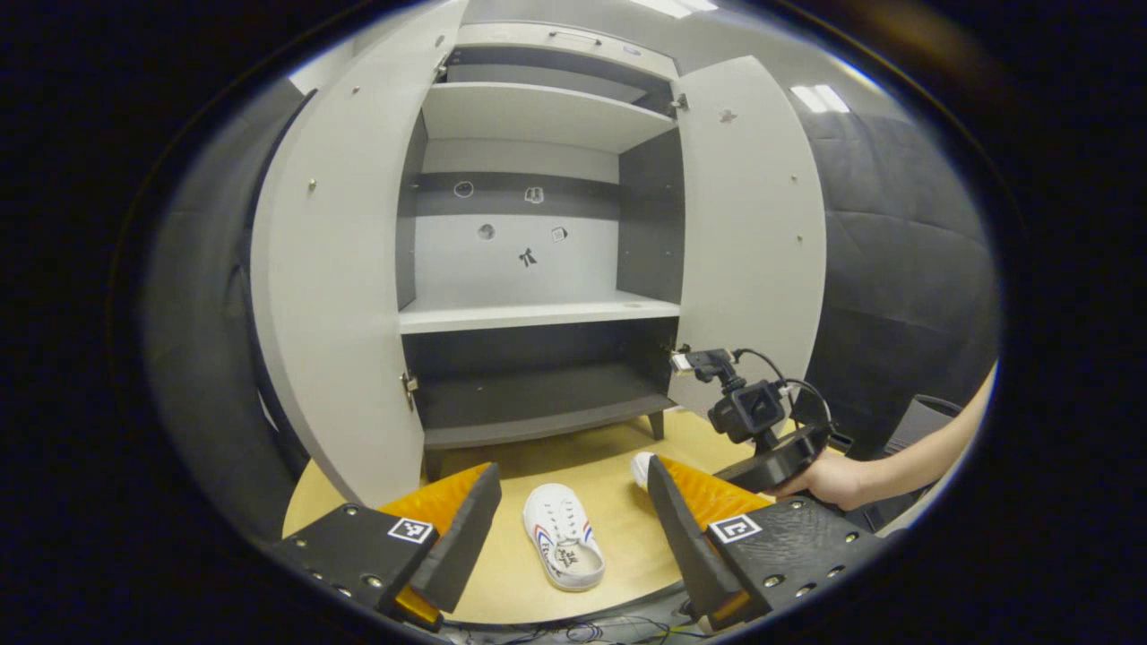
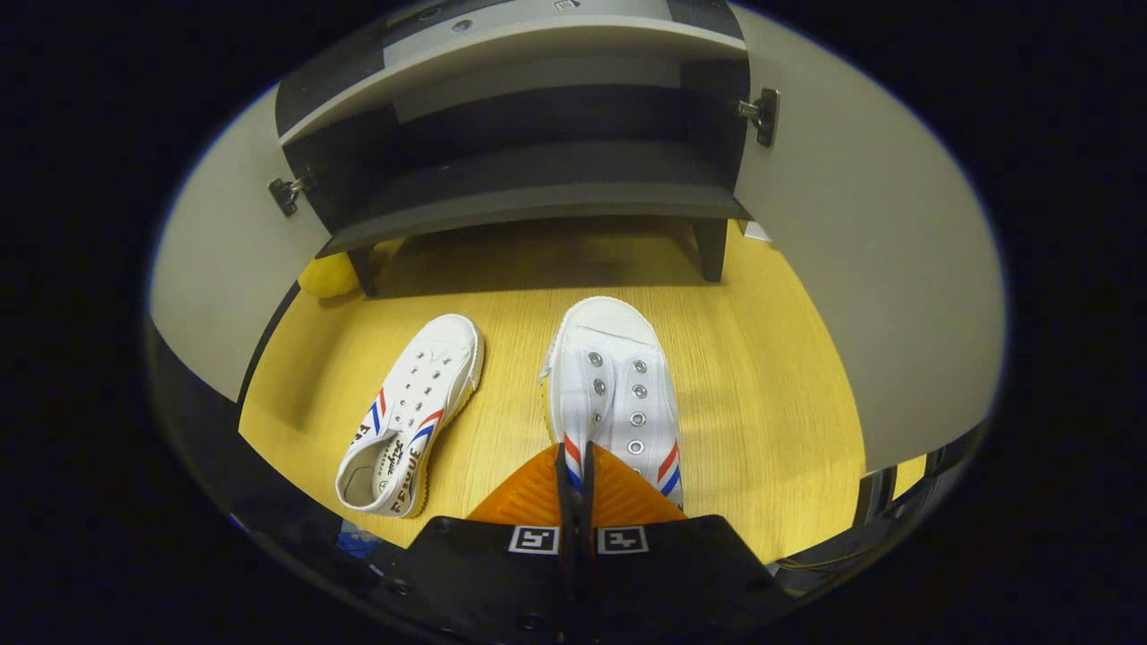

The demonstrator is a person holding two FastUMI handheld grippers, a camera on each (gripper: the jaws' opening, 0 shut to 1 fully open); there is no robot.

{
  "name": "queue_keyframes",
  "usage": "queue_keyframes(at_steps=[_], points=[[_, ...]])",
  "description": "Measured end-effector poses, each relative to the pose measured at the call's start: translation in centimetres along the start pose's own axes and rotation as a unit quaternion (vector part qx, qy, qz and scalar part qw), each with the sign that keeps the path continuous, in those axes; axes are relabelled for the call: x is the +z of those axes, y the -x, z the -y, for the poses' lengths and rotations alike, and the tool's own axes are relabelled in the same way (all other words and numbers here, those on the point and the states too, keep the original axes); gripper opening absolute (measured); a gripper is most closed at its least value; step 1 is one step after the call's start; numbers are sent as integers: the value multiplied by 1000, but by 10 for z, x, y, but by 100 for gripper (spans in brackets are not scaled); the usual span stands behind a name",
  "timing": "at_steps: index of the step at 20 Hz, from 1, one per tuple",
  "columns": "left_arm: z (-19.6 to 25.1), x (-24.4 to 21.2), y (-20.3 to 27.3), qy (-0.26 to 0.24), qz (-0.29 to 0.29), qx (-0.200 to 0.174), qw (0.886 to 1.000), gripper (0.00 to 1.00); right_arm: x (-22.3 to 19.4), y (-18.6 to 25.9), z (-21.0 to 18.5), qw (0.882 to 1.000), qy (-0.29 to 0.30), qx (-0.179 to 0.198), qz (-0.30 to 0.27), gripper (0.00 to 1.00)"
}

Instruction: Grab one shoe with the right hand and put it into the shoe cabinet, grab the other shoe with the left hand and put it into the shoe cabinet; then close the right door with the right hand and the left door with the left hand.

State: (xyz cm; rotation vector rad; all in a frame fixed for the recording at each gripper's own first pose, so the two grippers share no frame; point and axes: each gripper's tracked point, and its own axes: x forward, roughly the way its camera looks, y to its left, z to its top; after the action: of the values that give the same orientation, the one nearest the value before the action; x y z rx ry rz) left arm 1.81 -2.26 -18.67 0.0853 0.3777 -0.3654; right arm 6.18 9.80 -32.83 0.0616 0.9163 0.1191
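Two white canvas shoes with red and blue stripes lie on the yellow wooden floor in front of the open shoe cabinet (image 1: 538, 313). In the right gripper view my right gripper (image 2: 573, 459) is shut on the side wall of the right-hand shoe (image 2: 614, 390), whose toe points at the cabinet's dark bottom shelf (image 2: 538, 184). The other shoe (image 2: 408, 417) lies apart to its left. In the left gripper view that shoe (image 1: 563, 537) lies below my open left gripper (image 1: 571, 475), untouched. The held shoe's toe (image 1: 642, 466) peeks out beside a finger.
Both cabinet doors stand wide open, the left door (image 1: 332, 296) and the right door (image 1: 753, 233). A hand (image 1: 833, 479) holds the right gripper's body (image 1: 775, 457) at the right. A yellow object (image 2: 327, 273) sits by the cabinet's left leg. Dark cloth walls surround the floor.
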Motion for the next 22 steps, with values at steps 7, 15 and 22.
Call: queue_keyframes(at_steps=[7, 15, 22], points=[[8, 0, -10, -5, 0, -16, 1000, 95, 88, 76, -20, 993, -3, 20, 119, 1], [0, 7, -16, -4, 6, -9, 1000, 96, 223, 148, -37, 964, -8, 45, 261, 1], [-12, 25, -25, -9, 26, 10, 1000, 96, 339, 157, -33, 937, -7, 32, 349, 1]])
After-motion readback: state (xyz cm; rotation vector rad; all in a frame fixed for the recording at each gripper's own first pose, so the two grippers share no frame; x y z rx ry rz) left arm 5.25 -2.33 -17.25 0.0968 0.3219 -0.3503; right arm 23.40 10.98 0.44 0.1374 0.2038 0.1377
